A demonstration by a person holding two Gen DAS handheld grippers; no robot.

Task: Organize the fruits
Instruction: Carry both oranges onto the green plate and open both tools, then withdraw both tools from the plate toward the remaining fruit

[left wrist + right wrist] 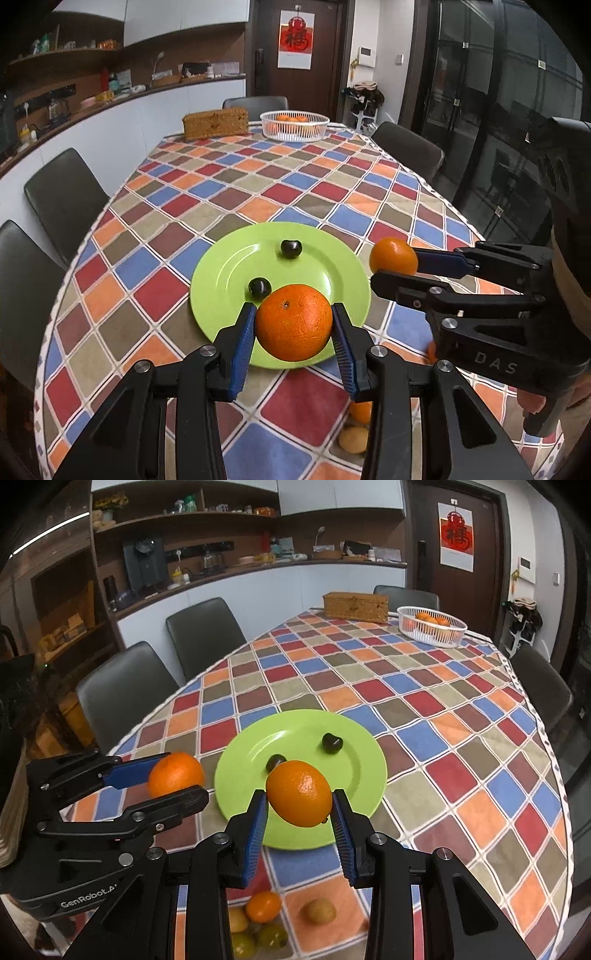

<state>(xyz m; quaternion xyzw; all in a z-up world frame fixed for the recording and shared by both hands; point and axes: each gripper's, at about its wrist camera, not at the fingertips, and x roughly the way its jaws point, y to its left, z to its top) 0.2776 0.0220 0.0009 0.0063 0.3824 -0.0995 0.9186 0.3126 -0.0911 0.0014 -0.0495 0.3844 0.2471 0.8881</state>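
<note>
**Kit:** Left wrist view first: the left gripper (294, 325) is clamped on a large orange (293, 322), carried above the near rim of the green plate (229, 266). The right gripper (300, 805) is clamped on a smaller orange (299, 793), just beside that plate.

**Sam:** So we're mid-carry, I'd say. Next?

**Kit:** Probably reaching on to the white basket (294, 126) at the far end, then letting go low so nothing rolls.

**Sam:** What's in the containers?

**Kit:** Two dark round fruits (291, 249) on the plate; several oranges in the basket. More small fruit (263, 906) lies on the tablecloth (258, 184) below the grippers.
</note>
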